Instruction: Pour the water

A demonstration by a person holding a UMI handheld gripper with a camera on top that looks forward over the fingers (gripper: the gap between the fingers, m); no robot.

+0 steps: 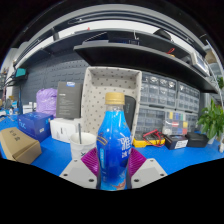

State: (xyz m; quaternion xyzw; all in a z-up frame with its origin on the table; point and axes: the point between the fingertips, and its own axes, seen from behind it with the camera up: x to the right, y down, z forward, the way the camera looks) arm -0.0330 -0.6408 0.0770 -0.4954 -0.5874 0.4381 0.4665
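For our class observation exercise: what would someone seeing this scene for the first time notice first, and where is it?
The eye goes straight to the blue bottle with a tan cap, upright between the fingers of the gripper, which appear to press on it. Behind it, a chair with a pale patterned back stands by the bright blue table. A cardboard box lies off to one side.

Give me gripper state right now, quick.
Gripper: shut on the blue plastic water bottle with the tan cap, held upright between both pink-padded fingers.
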